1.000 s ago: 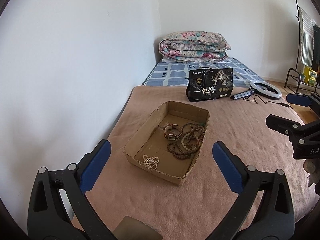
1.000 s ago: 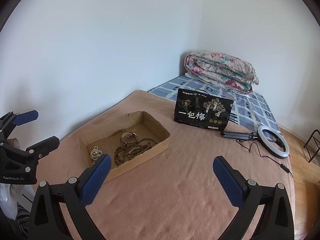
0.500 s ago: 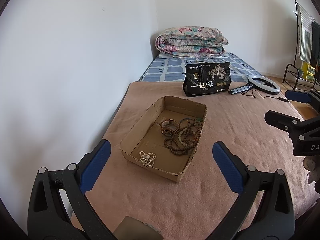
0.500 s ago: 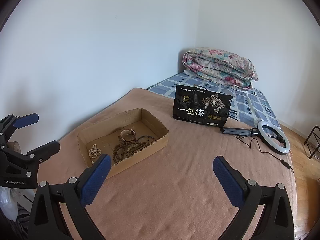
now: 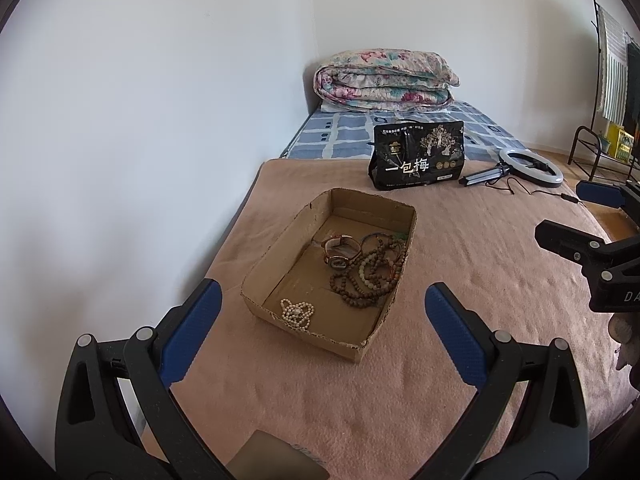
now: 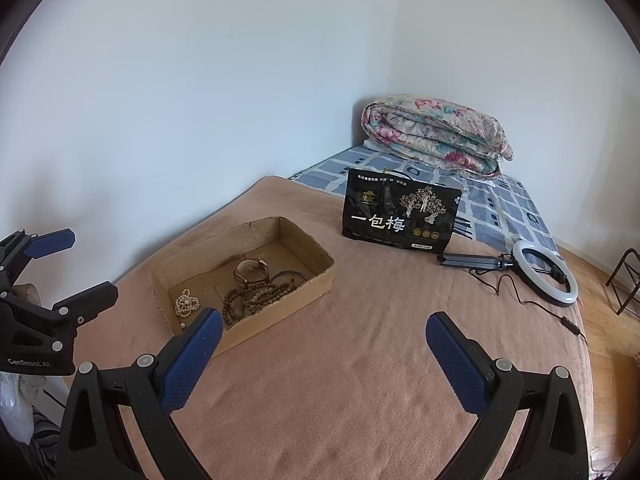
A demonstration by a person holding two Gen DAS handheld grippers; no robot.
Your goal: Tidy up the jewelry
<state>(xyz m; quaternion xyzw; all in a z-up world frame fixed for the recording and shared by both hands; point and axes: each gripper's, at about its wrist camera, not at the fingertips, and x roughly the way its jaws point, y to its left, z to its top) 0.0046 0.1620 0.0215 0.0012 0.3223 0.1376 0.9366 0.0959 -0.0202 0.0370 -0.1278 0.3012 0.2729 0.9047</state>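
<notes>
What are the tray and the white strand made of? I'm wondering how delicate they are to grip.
The tray looks like plain brown corrugated cardboard, matte, with ragged torn edges. The white strand appears to be small round glossy beads, pearl-like, though real or imitation cannot be told. It lies loosely coiled in the tray's near corner.

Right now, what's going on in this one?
A person holds the left gripper and right gripper, both open and empty, above the pink blanket. The pearl bracelet, watch and brown bead strands all lie in the cardboard tray; nothing is being grasped.
</notes>
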